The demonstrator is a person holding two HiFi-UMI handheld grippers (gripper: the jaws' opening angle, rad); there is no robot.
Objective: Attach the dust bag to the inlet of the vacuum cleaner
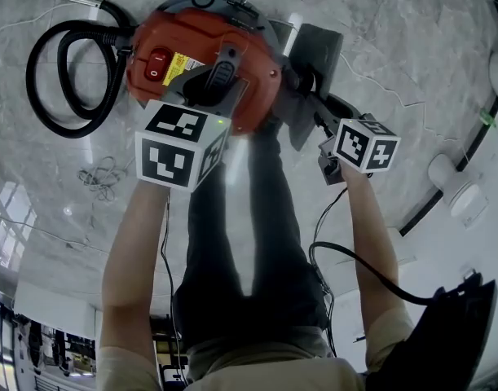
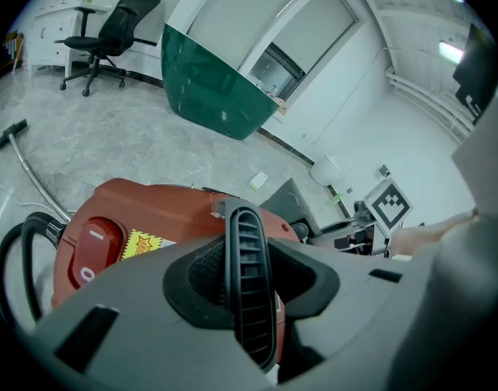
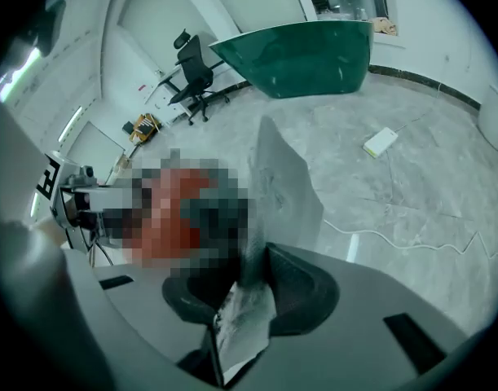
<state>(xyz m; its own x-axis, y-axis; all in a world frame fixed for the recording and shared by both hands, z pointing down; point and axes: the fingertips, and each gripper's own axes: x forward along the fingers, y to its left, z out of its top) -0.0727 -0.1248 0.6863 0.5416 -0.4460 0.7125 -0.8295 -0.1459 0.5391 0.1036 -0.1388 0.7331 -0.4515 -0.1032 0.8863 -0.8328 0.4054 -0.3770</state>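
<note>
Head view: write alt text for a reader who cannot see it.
Seen from above, the left gripper clamps the handle of the red vacuum cleaner while the right gripper holds a grey dust bag beside it. A black hose coils on the floor.

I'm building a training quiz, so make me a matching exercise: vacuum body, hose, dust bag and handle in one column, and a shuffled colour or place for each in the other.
1. vacuum body
2. hose
3. dust bag
4. handle

A. pinched in the right gripper
B. looped on the floor
C. orange
D. clamped in the left gripper

Pairs: 1-C, 2-B, 3-A, 4-D
</note>
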